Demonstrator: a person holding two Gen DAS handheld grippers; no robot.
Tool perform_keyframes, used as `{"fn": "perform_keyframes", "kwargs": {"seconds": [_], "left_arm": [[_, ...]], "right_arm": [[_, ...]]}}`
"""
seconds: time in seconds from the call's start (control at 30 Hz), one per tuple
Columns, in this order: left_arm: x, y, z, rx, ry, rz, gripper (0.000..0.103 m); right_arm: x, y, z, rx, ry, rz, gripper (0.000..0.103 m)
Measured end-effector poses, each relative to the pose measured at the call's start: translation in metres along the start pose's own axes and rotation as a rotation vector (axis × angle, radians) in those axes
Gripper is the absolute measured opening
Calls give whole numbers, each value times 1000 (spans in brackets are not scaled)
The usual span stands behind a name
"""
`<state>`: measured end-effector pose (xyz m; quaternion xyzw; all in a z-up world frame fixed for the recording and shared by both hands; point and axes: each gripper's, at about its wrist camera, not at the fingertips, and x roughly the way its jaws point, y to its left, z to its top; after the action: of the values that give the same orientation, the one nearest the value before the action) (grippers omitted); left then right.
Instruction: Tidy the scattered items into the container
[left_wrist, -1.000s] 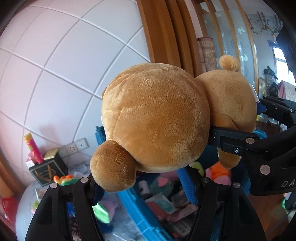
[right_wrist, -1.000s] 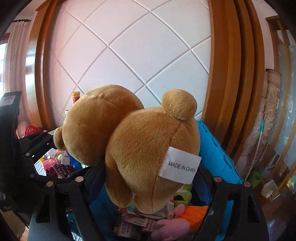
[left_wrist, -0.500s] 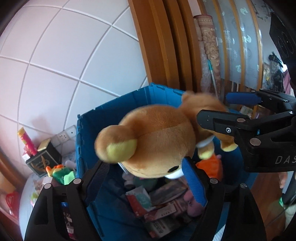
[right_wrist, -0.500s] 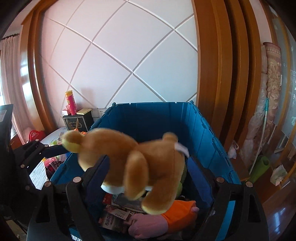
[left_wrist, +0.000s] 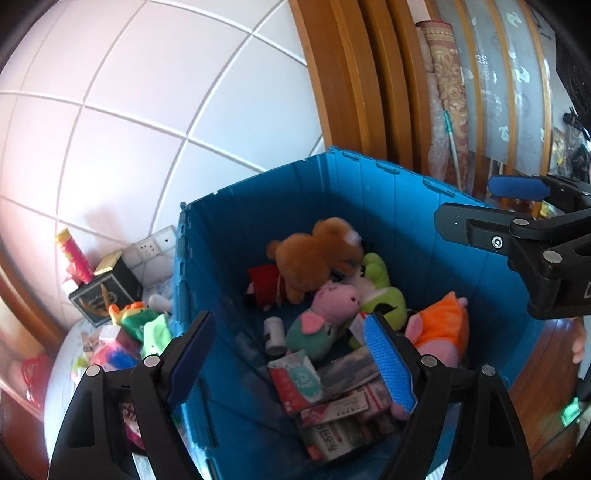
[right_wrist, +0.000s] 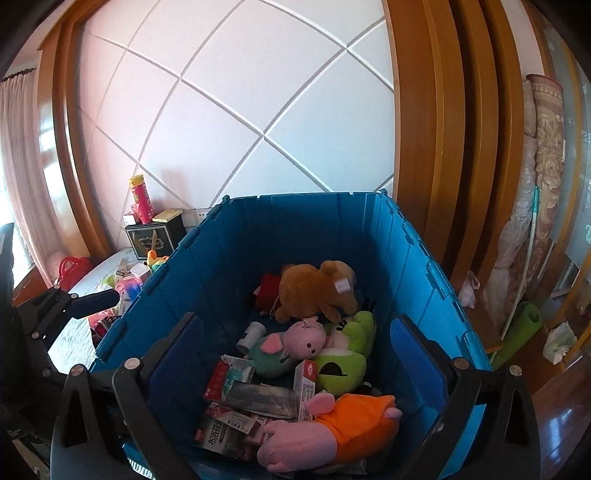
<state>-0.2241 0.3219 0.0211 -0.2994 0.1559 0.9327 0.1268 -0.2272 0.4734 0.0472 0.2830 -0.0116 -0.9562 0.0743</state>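
Observation:
A blue plastic crate (left_wrist: 369, 192) (right_wrist: 306, 221) stands against the wall. A brown teddy bear (left_wrist: 314, 254) (right_wrist: 314, 291) lies inside it at the back, on other plush toys and boxes. My left gripper (left_wrist: 291, 354) is open and empty above the crate's near left edge. My right gripper (right_wrist: 295, 354) is open and empty above the crate's near side; it also shows at the right of the left wrist view (left_wrist: 491, 210). Scattered toys (left_wrist: 136, 325) (right_wrist: 129, 280) lie on the table left of the crate.
A black box (left_wrist: 103, 291) (right_wrist: 155, 236) and a red-yellow tube (left_wrist: 72, 254) (right_wrist: 140, 199) stand on the table by the wall. A red bag (right_wrist: 72, 269) sits further left. Rolled carpets (right_wrist: 532, 184) and a green mat (right_wrist: 521, 332) stand right of the crate.
Both grippers held the teddy bear between them above the crate, then opened. The bear fell and now lies inside at the back.

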Motion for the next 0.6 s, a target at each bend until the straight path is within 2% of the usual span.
{"fn": "perform_keyframes", "kwargs": {"seconds": [0.1, 0.27, 0.47, 0.53, 0.6], "left_arm": [[-16, 8, -9, -24, -20, 1, 83], [-51, 22, -31, -55, -46, -1, 85], [-96, 72, -80, -122, -79, -15, 95], [-110, 88, -98, -133, -75, -8, 102], [-121, 101, -114, -133, -72, -25, 102]], "right_arm": [[-9, 9, -6, -2, -5, -12, 103], [-30, 48, -21, -32, -9, -29, 103], [-67, 103, -51, -35, -28, -62, 103], [-79, 125, -62, -39, -30, -49, 103], [-89, 145, -70, -45, -29, -48, 103]]}}
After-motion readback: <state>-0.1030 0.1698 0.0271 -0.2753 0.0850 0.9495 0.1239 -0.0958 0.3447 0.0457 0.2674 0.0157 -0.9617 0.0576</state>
